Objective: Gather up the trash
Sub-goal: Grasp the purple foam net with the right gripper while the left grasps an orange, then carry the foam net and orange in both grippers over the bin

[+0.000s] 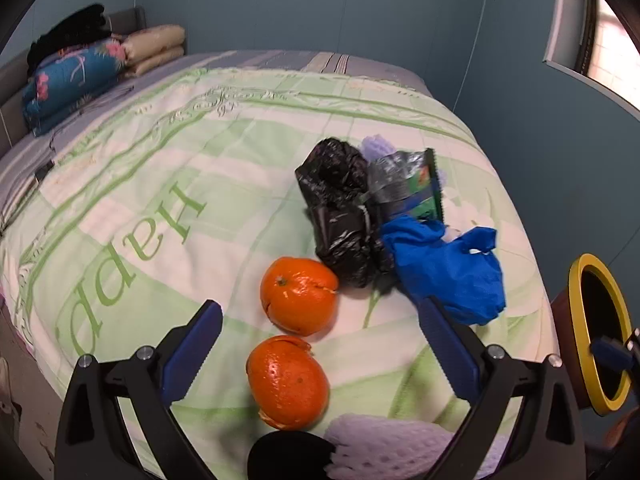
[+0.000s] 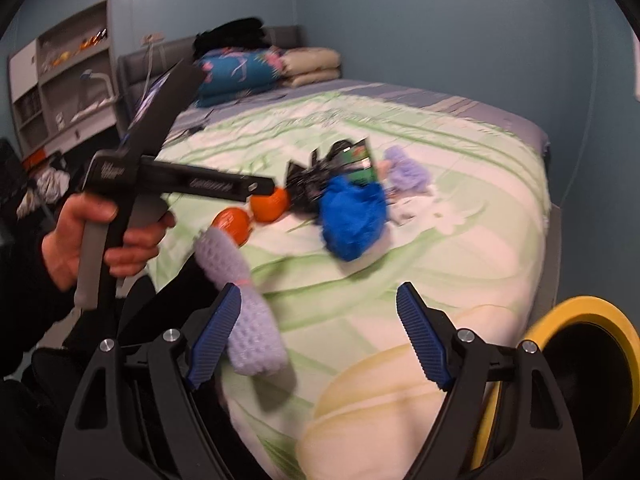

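**Barely started: all the rubbish you can see is on the bed**

Right now you've got both tools over the near end of the bed (image 1: 168,168), and neither has anything in it. Your left gripper (image 1: 320,344) has its jaws spread wide, with the nearer orange peel (image 1: 288,382) sitting between them and the pads not touching it. Your right gripper (image 2: 318,334) stands just as wide, with only bedding between its pads and the foam net sleeve (image 2: 244,312) just to its left.

Nothing looks collected yet, as I read it. The second orange peel (image 1: 300,294), the black plastic bag (image 1: 340,208), the foil snack wrapper (image 1: 408,188) and the blue glove (image 1: 444,264) all lie bunched together on the cover. The yellow-rimmed bin (image 2: 580,356) waits beside the bed on your right, so every piece has that trip ahead.

What you can't judge: the bin's inside is just dark, so whether it holds anything is unknown. The right view is smeared with motion. A pale purple lump (image 2: 408,172) behind the pile may be another foam net. The sleeve's lower end is cut off in the left view.
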`<act>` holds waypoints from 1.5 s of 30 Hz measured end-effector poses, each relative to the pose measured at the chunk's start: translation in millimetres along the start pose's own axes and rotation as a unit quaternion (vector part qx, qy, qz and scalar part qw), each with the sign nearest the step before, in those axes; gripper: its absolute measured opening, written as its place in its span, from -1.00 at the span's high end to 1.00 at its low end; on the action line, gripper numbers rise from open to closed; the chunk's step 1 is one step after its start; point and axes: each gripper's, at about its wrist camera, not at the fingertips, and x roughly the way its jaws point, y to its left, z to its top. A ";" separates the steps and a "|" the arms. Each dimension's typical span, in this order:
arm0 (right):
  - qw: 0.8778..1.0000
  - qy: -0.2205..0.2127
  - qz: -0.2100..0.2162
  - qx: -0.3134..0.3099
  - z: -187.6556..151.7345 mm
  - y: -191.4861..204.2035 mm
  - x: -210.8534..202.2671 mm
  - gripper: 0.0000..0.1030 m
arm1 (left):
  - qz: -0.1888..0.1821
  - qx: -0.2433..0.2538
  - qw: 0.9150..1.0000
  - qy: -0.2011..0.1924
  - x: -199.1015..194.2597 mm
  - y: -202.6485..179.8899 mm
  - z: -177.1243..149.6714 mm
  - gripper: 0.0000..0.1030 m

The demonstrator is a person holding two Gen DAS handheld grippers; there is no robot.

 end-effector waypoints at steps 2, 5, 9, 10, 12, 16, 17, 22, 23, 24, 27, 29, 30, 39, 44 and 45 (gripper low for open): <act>1.000 0.009 0.010 -0.014 -0.3 9.0 6.9 -0.43 | -0.003 -0.003 1.000 0.009 5.6 4.7 0.9 -0.84; 0.999 0.025 0.031 -0.034 1.0 21.5 17.9 -0.37 | -0.006 -0.003 1.000 0.012 10.8 8.3 2.5 -0.84; 0.997 0.043 0.035 -0.056 1.1 31.4 33.4 -0.36 | -0.008 0.000 1.000 0.016 19.0 9.6 4.7 -0.73; 0.996 0.049 0.037 -0.058 1.0 32.8 38.1 -0.36 | -0.011 -0.001 1.000 0.016 20.7 9.8 5.6 -0.73; 0.996 0.058 0.040 -0.061 1.3 36.2 44.2 -0.36 | -0.013 0.000 1.000 0.014 23.4 10.6 7.0 -0.73; 0.994 0.067 0.038 -0.075 1.7 42.5 54.4 -0.34 | -0.017 0.003 1.000 0.019 33.1 9.5 8.4 -0.59; 0.994 0.071 0.037 -0.075 1.6 42.9 57.7 -0.30 | -0.018 0.005 1.000 0.022 36.3 9.1 8.3 -0.47; 0.992 0.100 0.033 -0.070 -1.2 42.6 75.3 -0.13 | -0.010 -0.010 0.999 0.028 46.5 14.1 6.6 0.07; 0.992 0.103 0.032 -0.065 -1.2 42.0 76.8 -0.05 | -0.013 -0.015 0.999 0.026 46.2 16.7 6.8 0.10; 0.992 0.105 0.030 -0.060 -1.0 41.0 77.6 0.00 | -0.018 -0.021 0.999 0.025 45.3 19.2 7.0 0.11; 0.993 0.109 0.026 -0.045 0.8 37.7 78.2 0.21 | -0.026 -0.032 0.999 0.023 43.6 25.4 7.1 0.17; 0.993 0.114 0.018 -0.040 0.6 36.2 78.8 0.28 | -0.021 -0.033 0.999 0.022 44.2 25.9 6.5 0.21; 0.992 0.119 0.012 -0.036 0.4 34.6 80.2 0.30 | -0.017 -0.033 0.999 0.021 44.3 25.7 6.2 0.22; 0.995 0.098 0.001 -0.014 9.1 20.7 56.3 0.45 | -0.022 -0.043 0.999 0.007 33.1 27.6 6.8 0.33; 0.997 0.077 0.003 0.004 14.0 5.9 25.0 0.45 | -0.025 -0.054 0.998 -0.021 6.8 32.7 11.7 0.33; 0.997 0.075 0.001 0.006 13.9 4.0 20.3 0.45 | -0.024 -0.055 0.998 -0.027 0.8 33.5 12.5 0.33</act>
